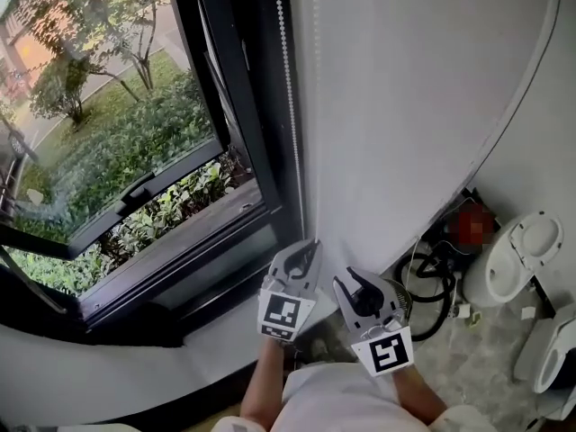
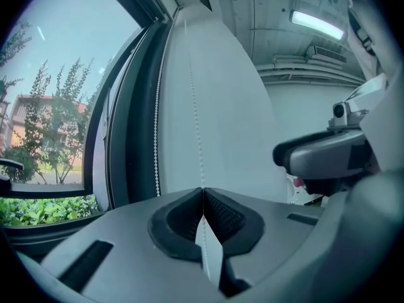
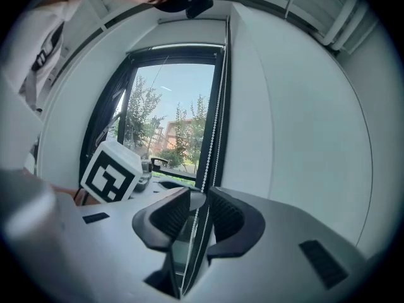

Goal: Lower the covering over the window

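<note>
Perhaps an unfinished washroom: white toilet-like fixtures [image 1: 520, 257] beside loose cables [image 1: 434, 282]

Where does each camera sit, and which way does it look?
Head view: on the person's head, looking down at the window and bead chain; shows both forearms, left gripper, right gripper.
Left gripper view: on that gripper, looking up along its jaws, shut on the chain; right gripper at right.
Right gripper view: on that gripper, looking up at the window; jaws apart, chain between them.
All three show the chain.
</note>
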### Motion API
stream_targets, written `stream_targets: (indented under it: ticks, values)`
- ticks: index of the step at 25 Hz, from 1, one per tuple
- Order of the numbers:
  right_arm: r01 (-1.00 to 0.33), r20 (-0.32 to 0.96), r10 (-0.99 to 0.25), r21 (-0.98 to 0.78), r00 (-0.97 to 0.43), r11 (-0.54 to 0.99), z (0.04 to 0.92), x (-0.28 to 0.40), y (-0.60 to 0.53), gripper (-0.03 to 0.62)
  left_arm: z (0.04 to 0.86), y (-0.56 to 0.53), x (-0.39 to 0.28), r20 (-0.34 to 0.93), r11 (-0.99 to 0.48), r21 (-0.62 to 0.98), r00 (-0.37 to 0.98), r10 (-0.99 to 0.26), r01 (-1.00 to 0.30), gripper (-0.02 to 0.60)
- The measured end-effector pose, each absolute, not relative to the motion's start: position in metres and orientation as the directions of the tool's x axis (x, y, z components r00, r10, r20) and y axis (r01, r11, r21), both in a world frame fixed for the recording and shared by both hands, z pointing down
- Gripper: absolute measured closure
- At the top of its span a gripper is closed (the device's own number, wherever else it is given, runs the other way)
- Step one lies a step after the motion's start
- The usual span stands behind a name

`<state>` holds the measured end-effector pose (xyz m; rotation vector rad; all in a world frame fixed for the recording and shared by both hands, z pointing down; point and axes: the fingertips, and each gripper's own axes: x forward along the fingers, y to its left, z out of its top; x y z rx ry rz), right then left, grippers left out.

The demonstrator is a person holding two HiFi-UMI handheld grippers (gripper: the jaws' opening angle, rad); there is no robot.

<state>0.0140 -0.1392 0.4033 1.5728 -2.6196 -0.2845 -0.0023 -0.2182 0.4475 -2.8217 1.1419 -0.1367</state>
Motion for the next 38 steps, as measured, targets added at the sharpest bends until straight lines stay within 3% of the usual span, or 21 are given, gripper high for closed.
stream_targets:
  ticks: [15, 17, 18, 38]
  values:
    - [-0.809, -0.1, -0.805, 0.152, -0.585, 0.568, 0.343, -0.028, -0.183, 0.488, 0.449, -0.173, -0.016, 0.051, -0.734, -0.115, 0.734, -0.677, -0.669, 0.568]
    - [-0.791, -0.101, -0.787, 0.165, -0.608, 0.59, 0.341, -0.033, -0.182, 0.525, 0.449, -0.172, -0.016, 0.052, -0.735, -0.115, 0.735, -0.676, -0.668, 0.566]
    - [-0.782, -0.099, -0.778, 0.161, -0.62, 0.602, 0.34, -0.035, -0.181, 0.579, 0.45, -0.172, -0.016, 0.052, -0.735, -0.116, 0.734, -0.677, -0.669, 0.566]
    - [-0.738, -0.014, -0.74, 0.076, -0.673, 0.67, 0.391, -0.028, -0.162, 0.582, 0.494, -0.155, -0.006, 0.132, -0.742, -0.063, 0.731, -0.669, -0.668, 0.566]
